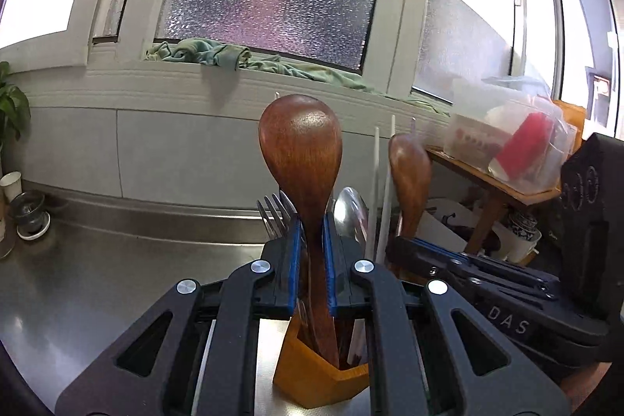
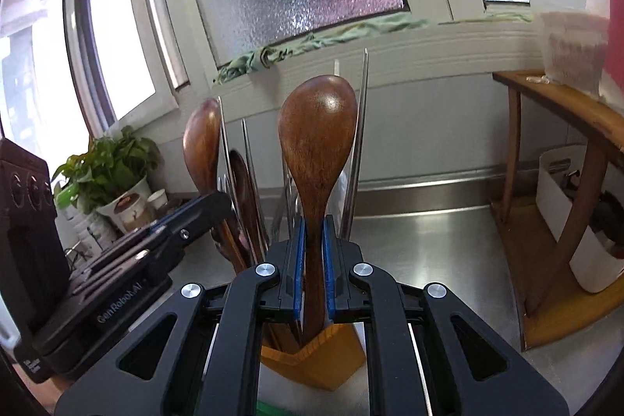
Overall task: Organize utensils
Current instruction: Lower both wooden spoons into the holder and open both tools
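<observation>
Two wooden spoons are standing in the wooden holder (image 1: pixel 323 377) on the steel table (image 1: pixel 117 260): left claw (image 1: pixel 312 260) is clamping one (image 1: pixel 300 151), right claw (image 2: pixel 314 260) is clamping the other (image 2: pixel 318 135). Uneven lifting is risking tipping the holder.

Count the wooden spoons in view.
3: first spoon in the left gripper, second spoon in the right gripper, darker spoon in the holder. More may be hidden.
</observation>
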Demonstrator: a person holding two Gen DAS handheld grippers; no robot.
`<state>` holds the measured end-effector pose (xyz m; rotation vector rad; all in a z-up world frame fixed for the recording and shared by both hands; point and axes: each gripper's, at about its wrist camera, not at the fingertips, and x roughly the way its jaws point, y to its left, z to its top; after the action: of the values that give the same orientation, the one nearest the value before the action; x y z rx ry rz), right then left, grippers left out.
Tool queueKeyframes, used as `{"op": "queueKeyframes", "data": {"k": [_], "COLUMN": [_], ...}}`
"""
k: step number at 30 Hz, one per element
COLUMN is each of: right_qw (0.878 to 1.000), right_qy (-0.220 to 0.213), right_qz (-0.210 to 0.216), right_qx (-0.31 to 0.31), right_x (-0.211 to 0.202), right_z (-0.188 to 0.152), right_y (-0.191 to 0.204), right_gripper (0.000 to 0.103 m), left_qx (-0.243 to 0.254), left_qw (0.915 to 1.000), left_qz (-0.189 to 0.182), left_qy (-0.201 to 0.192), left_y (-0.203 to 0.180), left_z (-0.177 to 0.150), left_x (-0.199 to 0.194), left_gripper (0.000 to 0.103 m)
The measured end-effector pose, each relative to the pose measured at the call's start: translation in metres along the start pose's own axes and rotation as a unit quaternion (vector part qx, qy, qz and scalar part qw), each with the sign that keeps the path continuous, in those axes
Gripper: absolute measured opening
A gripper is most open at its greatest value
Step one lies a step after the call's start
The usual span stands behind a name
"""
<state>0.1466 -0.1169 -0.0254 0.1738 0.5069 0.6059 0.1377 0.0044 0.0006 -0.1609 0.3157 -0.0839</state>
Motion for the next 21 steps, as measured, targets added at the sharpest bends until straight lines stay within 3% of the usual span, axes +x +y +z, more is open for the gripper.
{"op": "queueKeyframes", "data": {"k": [7, 10, 15, 21], "right_qw": [0.999, 0.999, 0.997, 0.996], "right_qy": [0.021, 0.035, 0.070, 0.087], "right_qz": [0.010, 0.014, 0.020, 0.016], "right_qx": [-0.022, -0.020, -0.010, -0.006], "right_x": [-0.002, -0.002, 0.001, -0.002], "right_z": [-0.006, -0.007, -0.015, -0.022], "right_y": [0.006, 0.003, -0.003, -0.003], "right_gripper": [0.009, 0.012, 0.012, 0.013], "left_qx": [0.041, 0.030, 0.012, -0.026], "left_qw": [0.9990, 0.9991, 0.9960, 0.9940], "left_qz": [-0.014, -0.020, -0.045, -0.039], "left_qy": [0.015, 0.024, 0.076, 0.099], "left_y": [-0.007, -0.001, 0.005, 0.016], "left_z": [-0.023, -0.025, -0.031, -0.036], "left_x": [-0.004, -0.005, 0.002, -0.001], "left_gripper": [0.010, 0.010, 0.009, 0.012]}}
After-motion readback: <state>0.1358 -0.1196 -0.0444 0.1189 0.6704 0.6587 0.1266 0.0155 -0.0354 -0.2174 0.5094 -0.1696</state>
